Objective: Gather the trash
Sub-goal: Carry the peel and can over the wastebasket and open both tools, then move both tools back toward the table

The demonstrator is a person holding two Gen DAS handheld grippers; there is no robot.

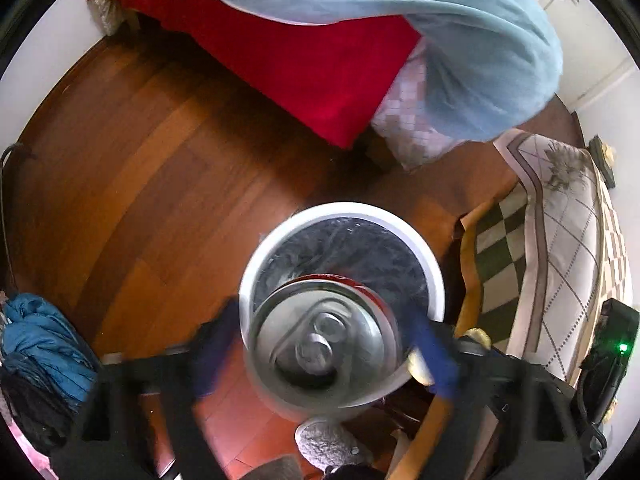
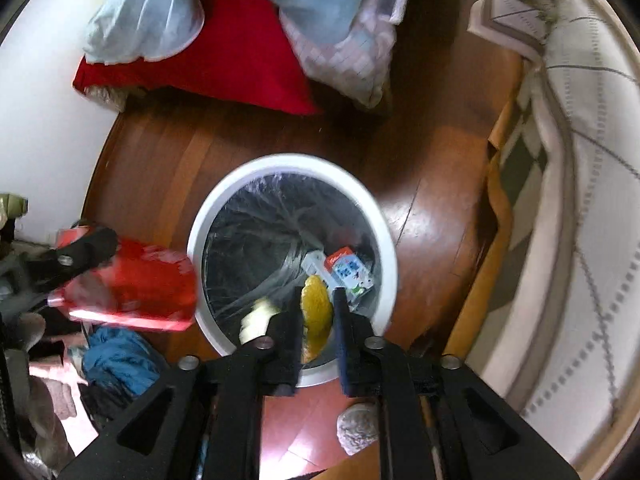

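A red soda can (image 1: 324, 340) with a silver top fills the lower middle of the left wrist view. My left gripper (image 1: 322, 314) is shut on it, blue pads on both sides, just over the near rim of a white round bin (image 1: 348, 210) with a black liner. In the right wrist view the can (image 2: 132, 284) hangs left of the bin (image 2: 288, 162). My right gripper (image 2: 318, 308) is shut on a yellow banana peel (image 2: 316, 312) above the bin's near side. A small carton (image 2: 348, 272) lies inside the bin.
Dark wooden floor (image 1: 160, 184) surrounds the bin. A bed with a red sheet (image 1: 312, 68) and a light blue blanket (image 1: 460, 40) stands beyond it. A checked rug (image 1: 560, 248) lies to the right, a blue cloth pile (image 1: 40, 344) to the left, a grey fuzzy slipper (image 2: 358, 426) near the bin.
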